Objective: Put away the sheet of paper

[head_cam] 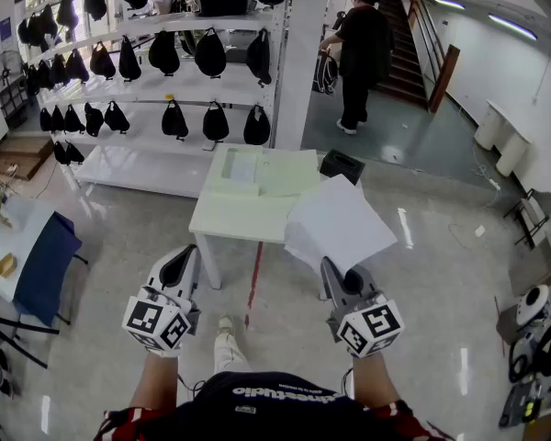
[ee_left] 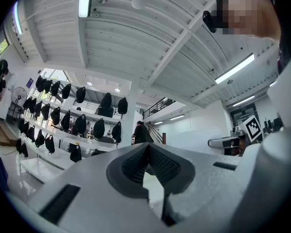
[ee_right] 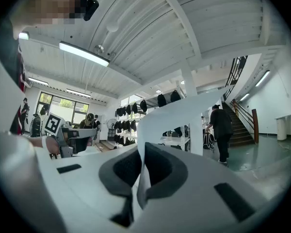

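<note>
While I stand short of the desk [head_cam: 225, 217], the head view shows both tools held out in front of me.
- Right tool [head_cam: 335, 272]: clamped on the near corner of the sheet of paper [head_cam: 342, 220]. The sheet fans up and away from the tips and hides the desk's right end from me.
- Left tool [head_cam: 178, 263]: nothing in it. It sits well to the left of the paper, with the desk ahead of its tips.
- Beyond the desk are white shelves [head_cam: 193, 88] hung with black bags [head_cam: 210, 53]. A person [head_cam: 360, 49] stands far ahead and to the right of my right tool.

Left gripper view: ribbed pads [ee_left: 135, 165] meet at the tips, nothing between them.

Right gripper view: pads [ee_right: 161, 171] pinch the sheet's edge. The paper rises from between them and curls off to the right.
</note>
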A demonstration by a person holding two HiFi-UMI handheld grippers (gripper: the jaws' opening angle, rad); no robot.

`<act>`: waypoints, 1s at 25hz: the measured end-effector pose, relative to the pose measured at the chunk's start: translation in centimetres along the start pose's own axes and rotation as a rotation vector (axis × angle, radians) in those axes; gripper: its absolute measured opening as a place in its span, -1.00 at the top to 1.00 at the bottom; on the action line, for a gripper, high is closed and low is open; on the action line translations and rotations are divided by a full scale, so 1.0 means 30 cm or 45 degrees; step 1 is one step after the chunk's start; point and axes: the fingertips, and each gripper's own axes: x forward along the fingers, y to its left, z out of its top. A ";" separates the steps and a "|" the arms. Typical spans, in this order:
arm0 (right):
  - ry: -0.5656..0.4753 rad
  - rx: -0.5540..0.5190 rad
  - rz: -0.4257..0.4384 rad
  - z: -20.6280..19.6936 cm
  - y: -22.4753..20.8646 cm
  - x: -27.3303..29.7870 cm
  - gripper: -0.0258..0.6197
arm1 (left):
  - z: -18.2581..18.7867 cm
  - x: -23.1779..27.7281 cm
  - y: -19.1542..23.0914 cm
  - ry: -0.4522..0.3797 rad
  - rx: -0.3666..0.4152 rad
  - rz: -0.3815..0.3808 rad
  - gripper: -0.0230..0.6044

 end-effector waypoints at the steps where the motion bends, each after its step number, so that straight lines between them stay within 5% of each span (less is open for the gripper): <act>1: 0.000 -0.003 0.004 -0.001 0.006 0.000 0.92 | -0.001 -0.002 -0.002 -0.001 0.003 -0.003 0.92; 25: -0.037 0.048 0.068 -0.001 0.018 -0.017 0.91 | -0.021 -0.019 -0.028 0.010 -0.001 0.011 0.92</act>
